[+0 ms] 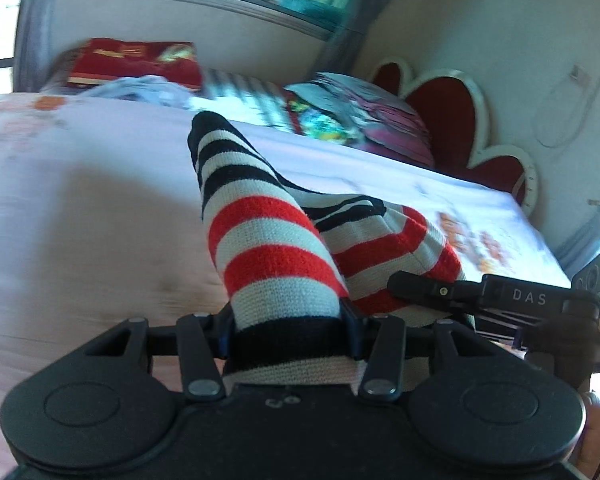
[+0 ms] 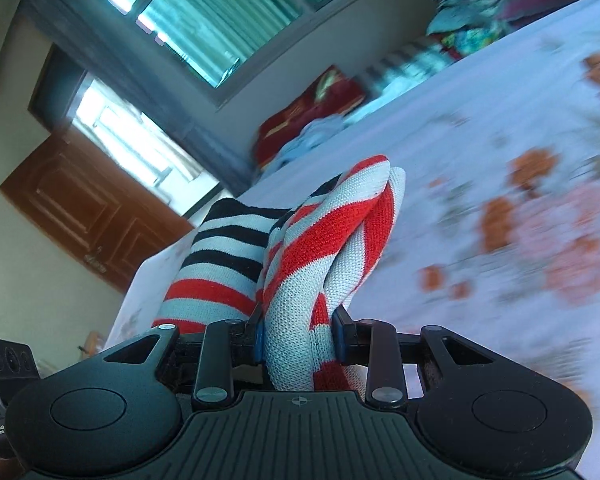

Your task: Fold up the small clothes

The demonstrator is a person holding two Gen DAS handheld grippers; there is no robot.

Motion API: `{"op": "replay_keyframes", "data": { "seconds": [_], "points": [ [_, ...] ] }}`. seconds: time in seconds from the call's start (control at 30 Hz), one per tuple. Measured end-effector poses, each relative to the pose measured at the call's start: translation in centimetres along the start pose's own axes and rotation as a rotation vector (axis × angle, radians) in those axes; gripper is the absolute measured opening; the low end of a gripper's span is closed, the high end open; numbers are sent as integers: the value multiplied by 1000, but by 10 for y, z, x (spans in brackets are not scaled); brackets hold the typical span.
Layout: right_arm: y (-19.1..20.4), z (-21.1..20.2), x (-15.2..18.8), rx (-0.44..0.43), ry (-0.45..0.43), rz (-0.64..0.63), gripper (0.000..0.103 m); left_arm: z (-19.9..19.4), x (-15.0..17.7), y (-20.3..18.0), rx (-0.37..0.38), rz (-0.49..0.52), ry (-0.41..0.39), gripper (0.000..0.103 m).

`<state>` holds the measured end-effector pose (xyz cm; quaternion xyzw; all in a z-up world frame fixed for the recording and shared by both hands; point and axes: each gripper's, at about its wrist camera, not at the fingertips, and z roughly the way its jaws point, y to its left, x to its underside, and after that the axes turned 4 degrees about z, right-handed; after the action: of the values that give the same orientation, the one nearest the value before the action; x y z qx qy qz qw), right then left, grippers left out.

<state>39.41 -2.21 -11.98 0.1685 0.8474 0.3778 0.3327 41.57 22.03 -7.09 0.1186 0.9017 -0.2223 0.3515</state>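
A striped knit garment (image 1: 260,236) in red, white and black is held up over the bed (image 1: 80,208). My left gripper (image 1: 290,332) is shut on its black-and-white end, and the cloth rises ahead of the fingers. My right gripper (image 2: 300,336) is shut on a bunched red-and-white part of the same garment (image 2: 320,248). The right gripper (image 1: 428,284) also shows in the left wrist view, close on the right, gripping the cloth from the side. The left gripper's body (image 2: 4,384) shows at the lower left of the right wrist view.
The bed has a pale floral sheet (image 2: 520,200). A red folded cloth (image 1: 136,64), light blue clothes (image 1: 148,90) and colourful pillows (image 1: 360,116) lie at its far side. A red headboard (image 1: 460,120) stands on the right. A window (image 2: 204,20) and wooden door (image 2: 84,208) are behind.
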Motion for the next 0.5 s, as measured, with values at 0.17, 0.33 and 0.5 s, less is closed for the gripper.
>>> {"op": "replay_keyframes", "data": {
  "seconds": [0.17,0.33,0.5],
  "points": [
    [20,63,10,-16,59,-18,31,-6,3,59,-47,-40,-9,47],
    [16,100,17,41,97,-56,32,3,25,100,-74,-89,-9,50],
    [0,105,14,58,136,-49,36,7,33,110,-78,-109,-36,62]
  ]
}}
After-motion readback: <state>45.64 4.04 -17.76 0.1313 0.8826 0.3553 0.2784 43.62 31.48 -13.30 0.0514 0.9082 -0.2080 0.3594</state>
